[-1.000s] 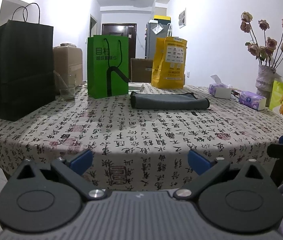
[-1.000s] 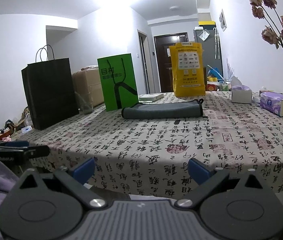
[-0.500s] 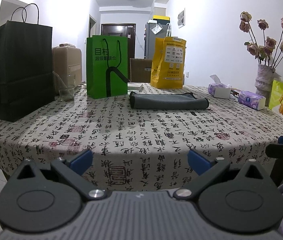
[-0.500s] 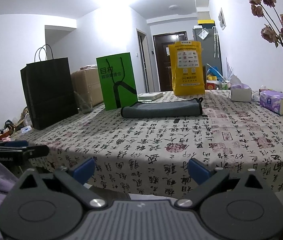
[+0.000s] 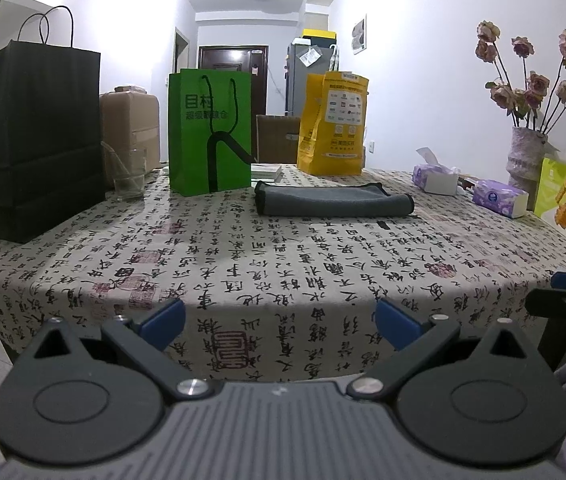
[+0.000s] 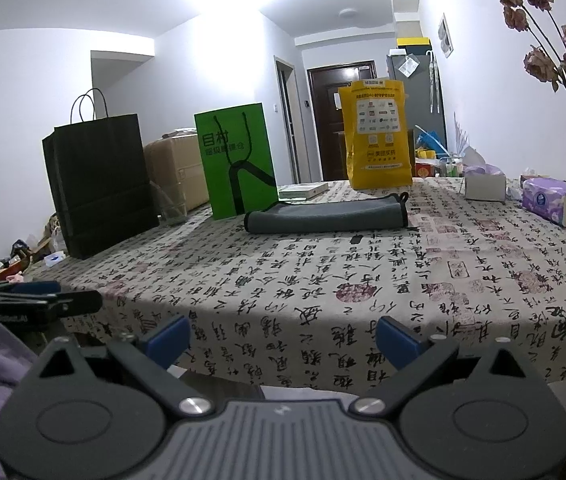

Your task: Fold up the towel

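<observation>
A: Room is white-walled, dark door at the far end. Table [image 5: 243, 264] carries a calligraphy-print tablecloth [image 6: 363, 280]. Where is the towel?

B: Grey towel [image 5: 333, 204] lies folded flat, a long low strip, toward the far edge of the table, well apart from both grippers. Right wrist view shows it too [image 6: 325, 218], with a small loop at its right end.

A: Neighbours?

B: Green paper bag [image 5: 209, 132] stands upright just beside the towel's left end. Yellow bag [image 5: 333, 124] stands behind the towel, near the far edge. Black paper bag [image 5: 39, 136] at the left edge, a glass [image 5: 129, 174] between it and the green bag. Two tissue packs, white [image 5: 435, 178] and purple [image 5: 501, 198], along the right edge, then a vase of dried roses [image 5: 527, 152].

A: Grippers?

B: Left gripper [image 5: 281, 322] hangs off the near edge of the table, blue fingertips [image 5: 163, 318] spread wide, nothing between them. Right gripper [image 6: 283, 334] likewise at the near edge, jaws wide apart and holding nothing. Each shows at the side of the other's view.
</observation>
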{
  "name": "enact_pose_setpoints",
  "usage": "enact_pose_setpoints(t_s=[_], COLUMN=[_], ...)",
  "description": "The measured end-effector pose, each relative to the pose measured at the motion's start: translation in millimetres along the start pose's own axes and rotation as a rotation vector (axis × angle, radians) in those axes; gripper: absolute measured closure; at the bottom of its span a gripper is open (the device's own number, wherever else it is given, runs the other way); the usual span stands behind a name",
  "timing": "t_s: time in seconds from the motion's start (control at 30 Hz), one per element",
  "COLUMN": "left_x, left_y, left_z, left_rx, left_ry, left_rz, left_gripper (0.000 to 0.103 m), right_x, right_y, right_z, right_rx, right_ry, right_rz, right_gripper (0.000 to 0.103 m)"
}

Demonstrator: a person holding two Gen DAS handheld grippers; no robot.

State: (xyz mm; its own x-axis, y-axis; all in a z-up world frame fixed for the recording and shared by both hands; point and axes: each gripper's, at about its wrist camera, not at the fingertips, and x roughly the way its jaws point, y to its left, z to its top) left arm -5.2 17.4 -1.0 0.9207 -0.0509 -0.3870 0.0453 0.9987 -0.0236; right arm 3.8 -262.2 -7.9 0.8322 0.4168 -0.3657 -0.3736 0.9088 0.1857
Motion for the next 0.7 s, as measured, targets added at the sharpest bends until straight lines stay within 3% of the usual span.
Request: enact_pose_setpoints(t_s=[0.7], left_x=[-0.2], left_y=[0.3], left_z=[1.7], left_rx=[0.001], left_ry=[-0.005], left_rz=[0.000], left_gripper=[0.000], right_x=[-0.4], right_y=[1.1], right_z=[1.2], right_rx=[-0.005], right_ry=[-0.001], right_rz=[0.000], right_gripper=[0.003])
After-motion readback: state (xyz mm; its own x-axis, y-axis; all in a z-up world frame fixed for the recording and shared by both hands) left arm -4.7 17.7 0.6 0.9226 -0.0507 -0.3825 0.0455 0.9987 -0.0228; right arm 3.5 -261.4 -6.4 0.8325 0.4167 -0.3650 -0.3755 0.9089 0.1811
